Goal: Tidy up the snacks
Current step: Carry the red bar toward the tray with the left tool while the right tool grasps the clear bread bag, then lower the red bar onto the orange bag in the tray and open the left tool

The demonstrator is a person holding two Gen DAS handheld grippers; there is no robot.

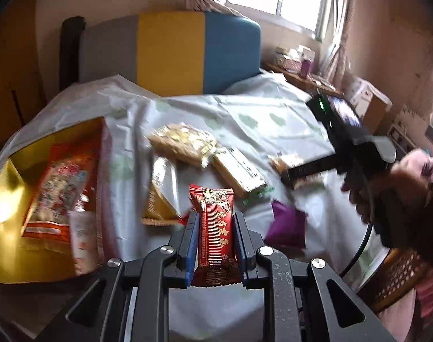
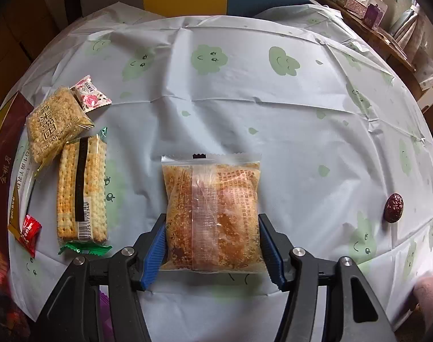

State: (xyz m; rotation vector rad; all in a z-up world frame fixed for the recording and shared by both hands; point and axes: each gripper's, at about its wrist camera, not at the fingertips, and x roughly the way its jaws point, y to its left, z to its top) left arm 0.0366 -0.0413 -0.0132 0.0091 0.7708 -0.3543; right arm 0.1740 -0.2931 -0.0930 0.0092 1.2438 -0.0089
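- the red snack bar (image 1: 215, 228) is clamped upright in the narrowly parted left gripper (image 1: 215, 238), just right of the gold box (image 1: 5, 199).
- it is best carried over the box wall before release.
- the flossy cake packet (image 2: 212, 216), well right of that box, is bracketed by the half-open right gripper (image 2: 212, 242); pad contact cannot be told.

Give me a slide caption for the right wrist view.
Right gripper straddles a clear-wrapped pastry on the cloud-print tablecloth.

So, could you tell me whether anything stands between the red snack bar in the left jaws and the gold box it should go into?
Nothing visible does. The red snack bar is clamped in the left gripper, and the gold box sits open to its left. Only the box's near wall must be cleared; an orange packet already lies inside.
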